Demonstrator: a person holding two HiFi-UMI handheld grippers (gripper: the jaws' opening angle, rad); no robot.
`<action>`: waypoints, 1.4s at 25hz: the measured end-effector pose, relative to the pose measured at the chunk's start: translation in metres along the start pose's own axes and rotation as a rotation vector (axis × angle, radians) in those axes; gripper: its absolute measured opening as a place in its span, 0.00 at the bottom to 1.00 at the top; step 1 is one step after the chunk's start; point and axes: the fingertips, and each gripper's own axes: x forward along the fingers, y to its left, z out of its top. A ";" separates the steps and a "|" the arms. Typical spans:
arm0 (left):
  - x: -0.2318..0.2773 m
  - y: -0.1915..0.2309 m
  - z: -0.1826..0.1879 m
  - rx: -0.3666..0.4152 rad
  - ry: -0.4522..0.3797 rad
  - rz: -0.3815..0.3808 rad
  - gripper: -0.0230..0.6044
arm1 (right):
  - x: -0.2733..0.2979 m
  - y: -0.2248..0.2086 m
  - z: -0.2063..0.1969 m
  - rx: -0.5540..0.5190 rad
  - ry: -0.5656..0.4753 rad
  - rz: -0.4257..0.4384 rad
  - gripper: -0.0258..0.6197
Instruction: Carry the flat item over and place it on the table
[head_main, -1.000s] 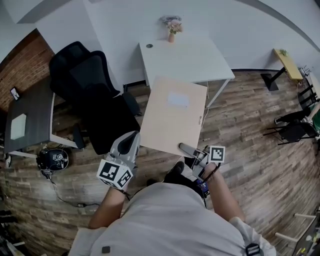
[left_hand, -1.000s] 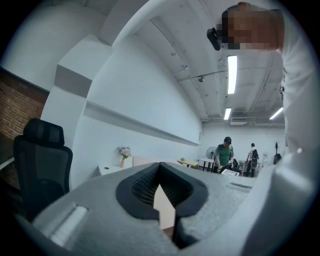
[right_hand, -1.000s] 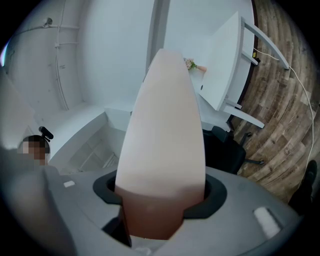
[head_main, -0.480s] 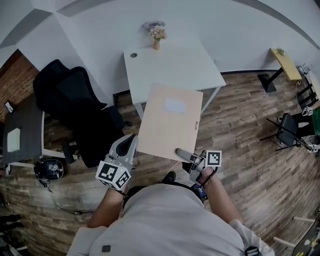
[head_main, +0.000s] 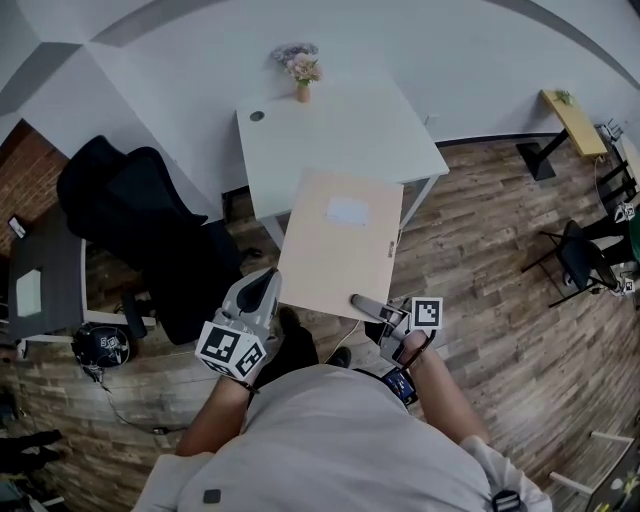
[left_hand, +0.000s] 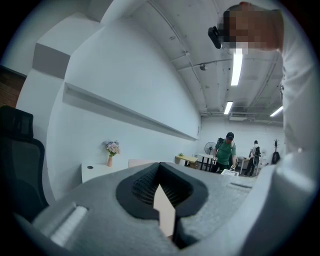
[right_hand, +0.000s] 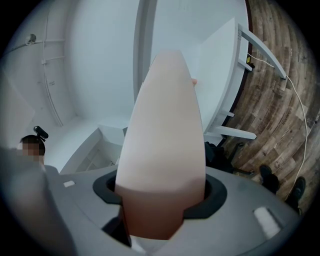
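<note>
A flat beige board (head_main: 340, 245) with a pale label hangs level in front of me, its far edge over the near edge of the white table (head_main: 340, 130). My left gripper (head_main: 268, 295) is shut on its near left corner; in the left gripper view only a thin beige edge (left_hand: 165, 212) shows between the closed jaws of the left gripper (left_hand: 162, 192). My right gripper (head_main: 368, 303) is shut on the near right edge. In the right gripper view the board (right_hand: 165, 145) fills the gap of the right gripper (right_hand: 160, 200) and points toward the table (right_hand: 220, 75).
A vase of flowers (head_main: 302, 70) and a round cable hole (head_main: 256, 116) mark the table's far side. A black office chair (head_main: 140, 230) stands left of the table, a dark desk (head_main: 40, 270) beyond it. Helmet (head_main: 100, 345) and cables lie on the wooden floor. People (left_hand: 226, 152) stand far off.
The table has come nearer and more central. The board, held the same way by both grippers, now reaches over the table's near edge. The chair has shifted left.
</note>
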 end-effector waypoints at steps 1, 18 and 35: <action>0.005 0.003 0.000 -0.001 0.000 -0.005 0.04 | 0.002 -0.003 0.004 0.005 0.000 -0.004 0.51; 0.080 0.124 0.021 -0.031 0.002 -0.077 0.04 | 0.091 -0.030 0.095 0.029 -0.049 -0.054 0.51; 0.100 0.229 0.047 -0.054 -0.023 -0.126 0.04 | 0.186 -0.033 0.153 0.008 -0.098 -0.089 0.51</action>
